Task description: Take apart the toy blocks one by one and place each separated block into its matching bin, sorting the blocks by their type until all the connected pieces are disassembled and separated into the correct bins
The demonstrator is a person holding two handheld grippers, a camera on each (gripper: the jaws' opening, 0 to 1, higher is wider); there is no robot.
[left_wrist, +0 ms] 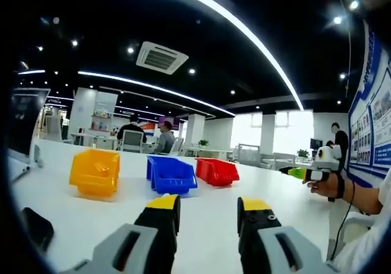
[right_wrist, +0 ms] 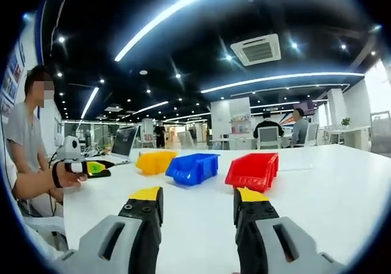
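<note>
White table (left_wrist: 201, 225) in an open office, three bins in a row.
Yellow bin (left_wrist: 95, 173), blue bin (left_wrist: 170, 175) and red bin (left_wrist: 216, 171) sit well ahead. Left gripper (left_wrist: 209, 207) and right gripper (right_wrist: 198, 201) hover with jaws apart, empty; no blocks can be made out.

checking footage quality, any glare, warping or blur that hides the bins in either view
Left gripper view: fisheye bends the ceiling light strip into an arc; the yellow bin, blue bin and red bin are sharp. Right gripper view: the windows at far right are blown out, the white table reflects soft glare, and the bins stay readable.
</note>
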